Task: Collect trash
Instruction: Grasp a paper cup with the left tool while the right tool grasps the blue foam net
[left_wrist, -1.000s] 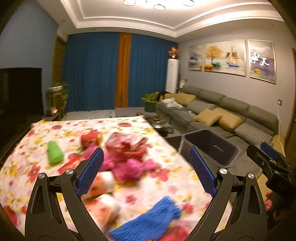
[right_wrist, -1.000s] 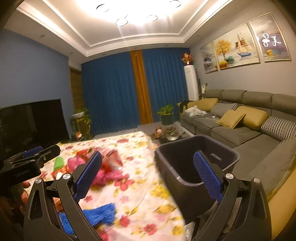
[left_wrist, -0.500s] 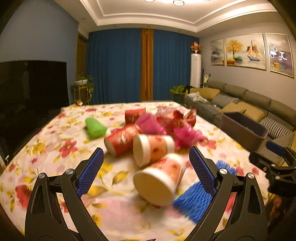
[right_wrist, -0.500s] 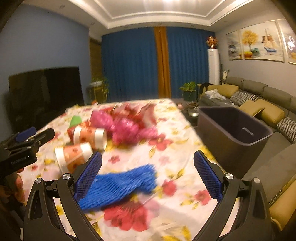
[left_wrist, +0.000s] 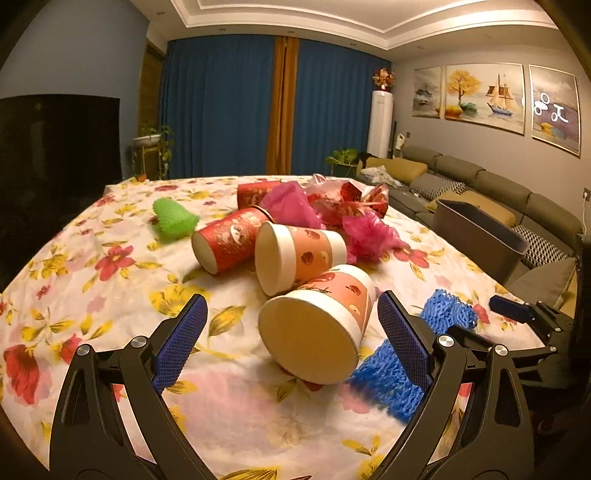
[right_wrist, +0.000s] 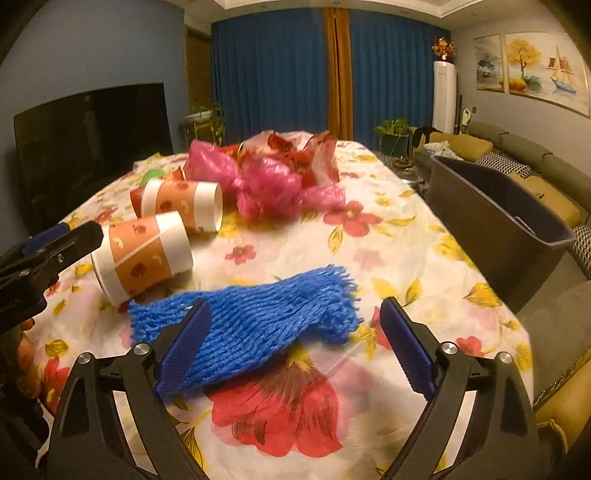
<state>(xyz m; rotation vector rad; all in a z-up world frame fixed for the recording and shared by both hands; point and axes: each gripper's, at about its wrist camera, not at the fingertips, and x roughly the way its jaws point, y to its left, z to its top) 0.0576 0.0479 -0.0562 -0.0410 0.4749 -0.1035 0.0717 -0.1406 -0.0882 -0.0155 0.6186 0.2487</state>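
Observation:
A peach paper cup (left_wrist: 314, 325) lies on its side on the flowered tablecloth (left_wrist: 110, 295), base towards me. It sits between the wide jaws of my left gripper (left_wrist: 291, 306), and the pads are not pressing it. A blue foam net (right_wrist: 258, 317) lies flat to its right. My right gripper (right_wrist: 295, 305) straddles the net with its jaws closing, no pad squeezing it. Behind are a second peach cup (left_wrist: 299, 254), a red cup (left_wrist: 229, 240), crumpled pink bags (right_wrist: 266, 181) and a green net (left_wrist: 173, 218).
A dark grey bin (right_wrist: 498, 221) stands off the table's right edge, in front of a sofa (left_wrist: 498, 188). A dark TV screen (right_wrist: 92, 147) is on the left. In the right wrist view the left gripper's arm (right_wrist: 48, 251) sits low at the left.
Both grippers have come down and in towards the table. The left one now frames the near peach cup. The right one has swung from the bin to the blue net, its jaws slightly narrower.

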